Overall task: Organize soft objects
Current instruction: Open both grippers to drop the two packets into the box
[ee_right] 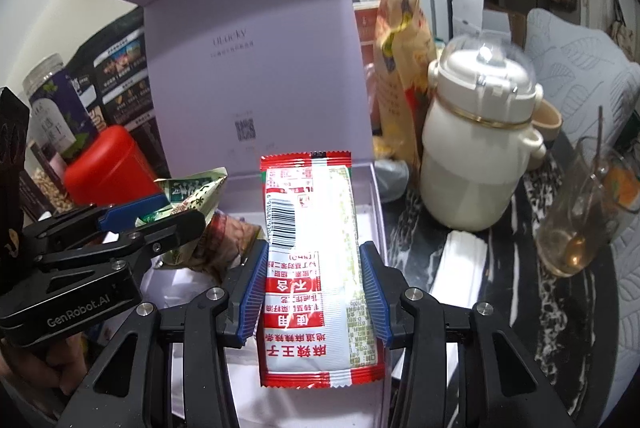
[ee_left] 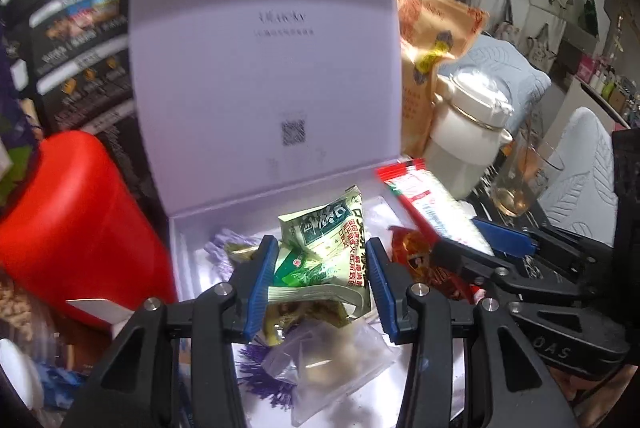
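Two claws hang over an open lilac box (ee_left: 264, 76): the left gripper (ee_left: 322, 284) clenches a green packet (ee_left: 324, 240), the right gripper (ee_right: 314, 292) grasps a red-and-white sachet (ee_right: 310, 268). Several packets already lie inside; these two remain unreleased.

"GenRobot.AI" on the left gripper (ee_right: 158, 224); "麻辣王子" on the red-and-white packet (ee_right: 310, 268)

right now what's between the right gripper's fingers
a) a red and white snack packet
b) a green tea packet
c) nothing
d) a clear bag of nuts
a: in the right wrist view the right gripper has its blue pads pressed on either side of the red and white snack packet, held over the open pale box; the green packet sits in the left gripper instead.
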A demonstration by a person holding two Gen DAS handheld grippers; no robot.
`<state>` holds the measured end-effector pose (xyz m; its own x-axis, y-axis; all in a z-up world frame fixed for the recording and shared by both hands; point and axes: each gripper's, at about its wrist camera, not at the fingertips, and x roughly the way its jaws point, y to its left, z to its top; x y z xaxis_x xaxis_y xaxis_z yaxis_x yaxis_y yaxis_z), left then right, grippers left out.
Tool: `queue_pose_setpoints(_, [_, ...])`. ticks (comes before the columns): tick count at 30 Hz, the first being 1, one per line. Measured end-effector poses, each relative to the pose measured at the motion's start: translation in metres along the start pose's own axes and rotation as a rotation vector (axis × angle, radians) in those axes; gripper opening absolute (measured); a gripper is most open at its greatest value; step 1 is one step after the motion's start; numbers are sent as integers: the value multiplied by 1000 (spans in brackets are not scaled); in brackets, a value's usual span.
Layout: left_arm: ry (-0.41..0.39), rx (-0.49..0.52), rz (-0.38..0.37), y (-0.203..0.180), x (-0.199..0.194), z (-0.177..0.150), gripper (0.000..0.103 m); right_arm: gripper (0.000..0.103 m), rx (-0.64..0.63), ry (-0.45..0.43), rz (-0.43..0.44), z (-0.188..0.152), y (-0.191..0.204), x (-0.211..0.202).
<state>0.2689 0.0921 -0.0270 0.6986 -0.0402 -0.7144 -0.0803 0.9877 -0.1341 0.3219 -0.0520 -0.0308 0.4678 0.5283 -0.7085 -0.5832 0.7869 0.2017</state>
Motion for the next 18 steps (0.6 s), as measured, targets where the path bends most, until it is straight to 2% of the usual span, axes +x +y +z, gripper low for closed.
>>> queue_pose_setpoints(11, [56,6,-23,1,18,-3,44,45,16,56,10,-8,-4,24])
queue_pose_setpoints(18, [79,2,2,3,28,-4,44,45,-10,83,-7,-15,5,39])
